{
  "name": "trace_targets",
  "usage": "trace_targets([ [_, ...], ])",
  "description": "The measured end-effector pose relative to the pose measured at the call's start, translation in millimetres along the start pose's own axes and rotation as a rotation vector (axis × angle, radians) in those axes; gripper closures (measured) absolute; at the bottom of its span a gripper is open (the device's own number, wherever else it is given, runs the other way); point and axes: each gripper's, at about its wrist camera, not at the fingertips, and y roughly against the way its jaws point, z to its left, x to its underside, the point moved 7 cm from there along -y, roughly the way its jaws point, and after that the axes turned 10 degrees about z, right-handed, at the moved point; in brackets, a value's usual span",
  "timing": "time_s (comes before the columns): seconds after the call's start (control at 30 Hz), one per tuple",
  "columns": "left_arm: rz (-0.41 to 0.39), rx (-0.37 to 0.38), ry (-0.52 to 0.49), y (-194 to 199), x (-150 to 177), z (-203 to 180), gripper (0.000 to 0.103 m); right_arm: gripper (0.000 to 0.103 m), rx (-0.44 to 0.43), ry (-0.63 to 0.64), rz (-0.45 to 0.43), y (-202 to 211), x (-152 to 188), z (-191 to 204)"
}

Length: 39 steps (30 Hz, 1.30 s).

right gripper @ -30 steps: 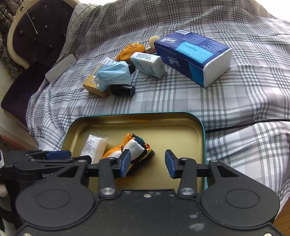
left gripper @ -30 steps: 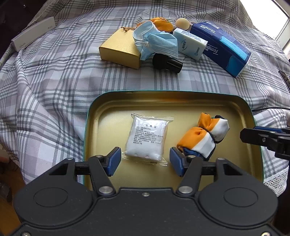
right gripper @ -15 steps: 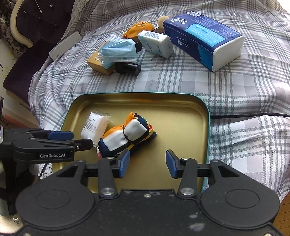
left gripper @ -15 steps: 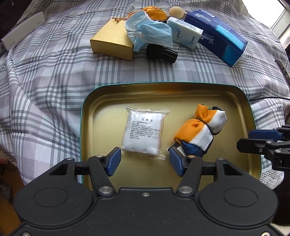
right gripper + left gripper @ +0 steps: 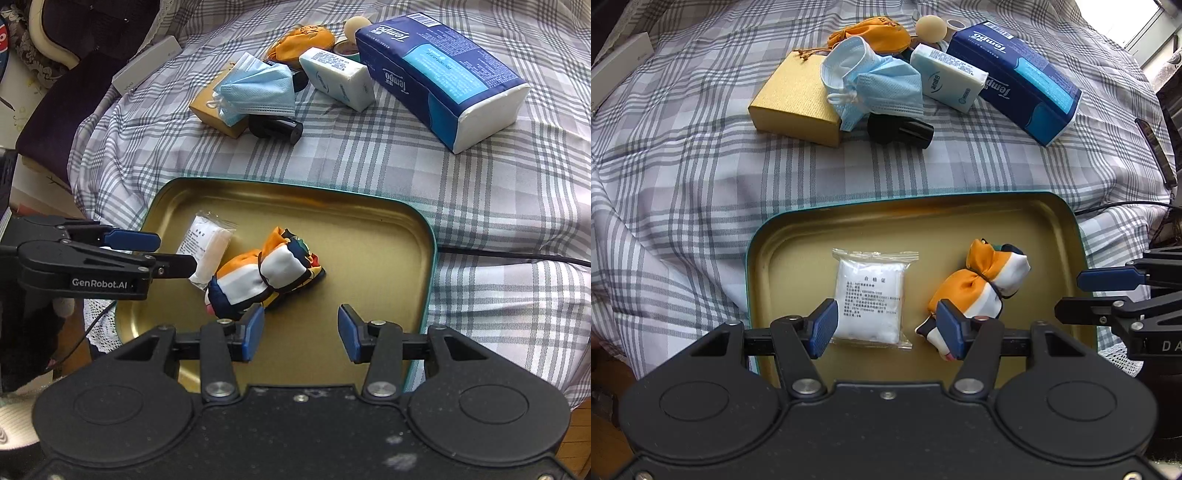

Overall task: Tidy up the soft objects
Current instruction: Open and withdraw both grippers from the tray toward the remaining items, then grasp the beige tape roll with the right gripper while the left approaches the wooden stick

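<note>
Already in the tray [image 5: 757, 258] lie a cotton packet [image 5: 870, 297] and tied cloth bundle [image 5: 266, 275]; the light, floppy mask [image 5: 875, 83] remains on the bed [image 5: 683, 166], best pinched at its folds. Both grippers [image 5: 884, 328] [image 5: 301, 334] gape empty.

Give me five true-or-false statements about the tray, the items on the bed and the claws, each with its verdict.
1. The white packet lies inside the tray. True.
2. The face mask is in the tray. False: it rests against the gold box on the bedspread.
3. The left claw is clamped on the folded cloth. False: it is open and holds nothing.
4. The right claw is open and empty. True.
5. The blue tissue pack lies outside the tray. True.
</note>
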Motion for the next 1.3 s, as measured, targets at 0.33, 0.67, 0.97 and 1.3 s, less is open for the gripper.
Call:
trace_targets([
  [0.33,-0.081,-0.038,-0.031,31.0,-48.2,6.5,0.047,0.058,0.012,-0.003,-0.069,37.8,-48.6,-11.0],
  [0.67,-0.175,-0.056,-0.006,48.7,-107.3,17.9,0.047,0.052,0.062,-0.051,-0.264,85.1,-130.9,-38.5],
  [0.97,-0.232,-0.049,0.048,49.0,-155.8,29.7,0.047,0.05,0.14,-0.155,-0.398,90.8,-222.7,-87.7],
  [1.3,-0.202,-0.044,0.091,24.9,-189.1,41.4,0.047,0.041,0.211,-0.244,-0.438,52.8,-296.9,-122.4],
])
